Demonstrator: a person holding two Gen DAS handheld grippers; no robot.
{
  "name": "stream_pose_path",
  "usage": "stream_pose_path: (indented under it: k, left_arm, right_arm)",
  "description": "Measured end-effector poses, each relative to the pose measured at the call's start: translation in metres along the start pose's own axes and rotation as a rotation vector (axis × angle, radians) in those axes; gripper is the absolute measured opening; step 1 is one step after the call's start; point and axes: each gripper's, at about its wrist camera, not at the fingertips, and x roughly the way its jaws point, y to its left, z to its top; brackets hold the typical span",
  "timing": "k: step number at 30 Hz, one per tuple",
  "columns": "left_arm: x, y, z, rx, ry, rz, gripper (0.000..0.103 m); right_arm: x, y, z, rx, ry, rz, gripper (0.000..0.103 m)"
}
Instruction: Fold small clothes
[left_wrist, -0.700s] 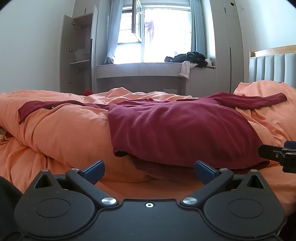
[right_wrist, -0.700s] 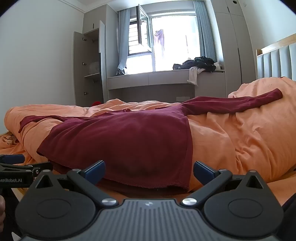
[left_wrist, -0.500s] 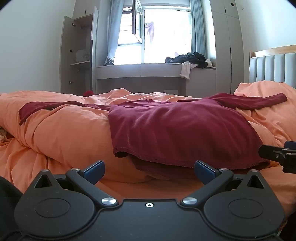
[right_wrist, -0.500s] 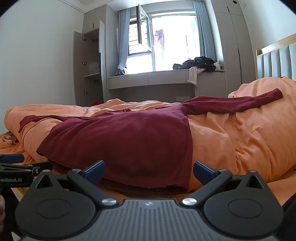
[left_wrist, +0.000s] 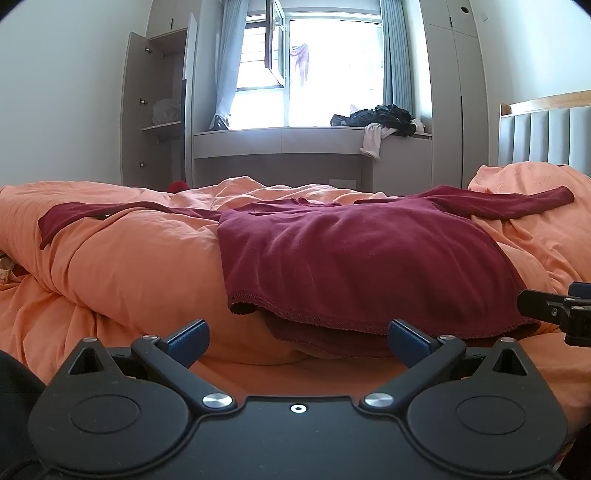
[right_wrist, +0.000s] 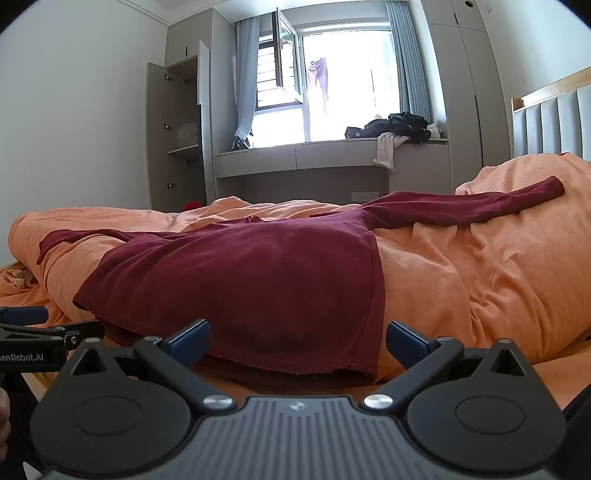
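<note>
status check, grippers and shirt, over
Left gripper and right gripper open, empty, short of the hem. Red shirt spread unfolded on orange duvet, sleeves out. Nothing in the way.

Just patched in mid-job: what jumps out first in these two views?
A dark red long-sleeved top lies spread flat across the orange duvet, sleeves stretched out to both sides. Both grippers, left and right, hang open just short of its near hem. A clothes pile sits on the window ledge.

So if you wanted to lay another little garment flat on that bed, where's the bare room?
Free: the orange duvet between the maroon top and its left sleeve, and the stretch right of the top below its other sleeve. Crowded: the middle, under the top, and the window bench with its clothes pile.
</note>
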Motion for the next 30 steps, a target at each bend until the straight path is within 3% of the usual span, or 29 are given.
stream_pose_path:
  k: [30]
  left_arm:
    - [-0.0003, -0.0006, 0.0000, 0.000, -0.002, 0.001, 0.103]
  right_arm:
    - [0.0016, 0.0005, -0.0005, 0.002, 0.001, -0.002, 0.103]
